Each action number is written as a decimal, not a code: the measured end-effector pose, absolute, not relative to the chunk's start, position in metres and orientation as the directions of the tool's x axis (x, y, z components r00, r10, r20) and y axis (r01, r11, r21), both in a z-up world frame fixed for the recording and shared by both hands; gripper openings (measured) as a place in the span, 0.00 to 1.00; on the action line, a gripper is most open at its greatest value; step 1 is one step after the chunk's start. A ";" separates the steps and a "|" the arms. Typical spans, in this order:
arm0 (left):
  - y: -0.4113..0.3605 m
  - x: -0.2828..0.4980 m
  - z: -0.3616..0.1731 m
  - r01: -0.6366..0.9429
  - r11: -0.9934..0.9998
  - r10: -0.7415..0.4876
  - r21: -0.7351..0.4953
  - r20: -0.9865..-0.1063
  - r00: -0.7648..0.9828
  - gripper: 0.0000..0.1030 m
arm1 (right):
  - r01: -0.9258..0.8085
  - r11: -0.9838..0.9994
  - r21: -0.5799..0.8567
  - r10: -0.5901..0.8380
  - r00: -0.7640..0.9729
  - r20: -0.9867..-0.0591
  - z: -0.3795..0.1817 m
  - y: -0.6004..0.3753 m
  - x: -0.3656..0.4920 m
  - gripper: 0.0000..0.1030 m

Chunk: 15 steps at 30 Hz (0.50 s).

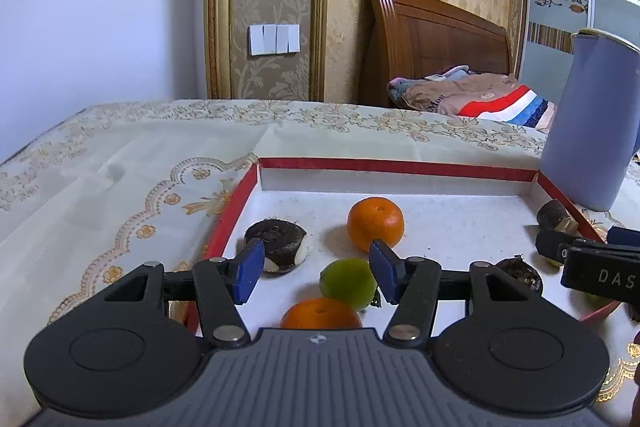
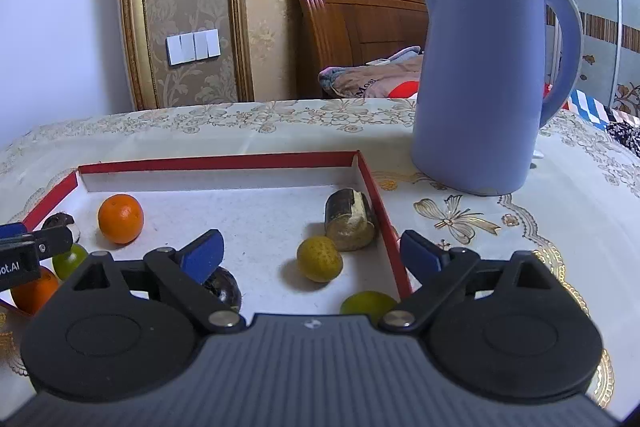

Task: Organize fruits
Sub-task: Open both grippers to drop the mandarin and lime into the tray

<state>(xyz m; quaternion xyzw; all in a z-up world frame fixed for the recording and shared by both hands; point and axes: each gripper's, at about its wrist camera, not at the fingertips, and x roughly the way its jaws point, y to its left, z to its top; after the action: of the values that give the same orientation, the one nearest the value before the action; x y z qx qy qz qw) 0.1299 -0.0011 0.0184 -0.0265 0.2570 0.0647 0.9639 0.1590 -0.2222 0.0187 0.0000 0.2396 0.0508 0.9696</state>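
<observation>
A red-rimmed white tray (image 1: 396,167) (image 2: 216,160) holds the fruits. In the left wrist view I see an orange (image 1: 375,224), a green fruit (image 1: 347,283), a second orange (image 1: 321,314) and a dark round piece (image 1: 277,244). My left gripper (image 1: 315,273) is open over the tray, its jaws either side of the green fruit, empty. In the right wrist view I see an orange (image 2: 120,218), a yellow-green fruit (image 2: 319,258), a green fruit (image 2: 367,303), a cut brown piece (image 2: 351,225) and a dark fruit (image 2: 224,290). My right gripper (image 2: 310,255) is open and empty above the tray's right part.
A blue kettle (image 2: 486,79) (image 1: 592,123) stands on the patterned tablecloth (image 1: 120,163) just right of the tray. The left gripper's fingers show at the left edge of the right wrist view (image 2: 24,247). A wooden bed headboard (image 1: 432,35) is behind the table.
</observation>
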 end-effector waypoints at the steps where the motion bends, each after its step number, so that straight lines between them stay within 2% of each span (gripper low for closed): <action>1: -0.002 0.129 0.018 -0.136 0.991 0.112 -0.013 -0.495 0.861 0.55 | -0.097 0.995 0.025 0.097 0.881 -0.463 0.019 -0.223 0.158 0.94; 10: -0.010 0.112 0.021 -0.134 0.991 0.130 0.025 -0.467 0.875 0.57 | -0.095 0.994 0.048 0.107 0.899 -0.426 0.023 -0.223 0.145 1.00; 12: -0.010 0.108 0.022 -0.140 0.990 0.136 0.025 -0.456 0.879 0.69 | -0.091 0.994 0.053 0.105 0.901 -0.421 0.023 -0.224 0.143 1.00; 15: -0.011 0.104 0.023 -0.148 0.988 0.152 0.043 -0.433 0.889 0.69 | -0.086 0.995 0.046 0.097 0.900 -0.425 0.021 -0.224 0.142 1.00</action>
<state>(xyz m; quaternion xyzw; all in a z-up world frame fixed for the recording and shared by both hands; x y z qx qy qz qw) 0.1038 -0.0112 0.0232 0.0042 0.2229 0.0770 0.9718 0.1421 -0.2243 0.0212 0.0131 0.2184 0.0470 0.9746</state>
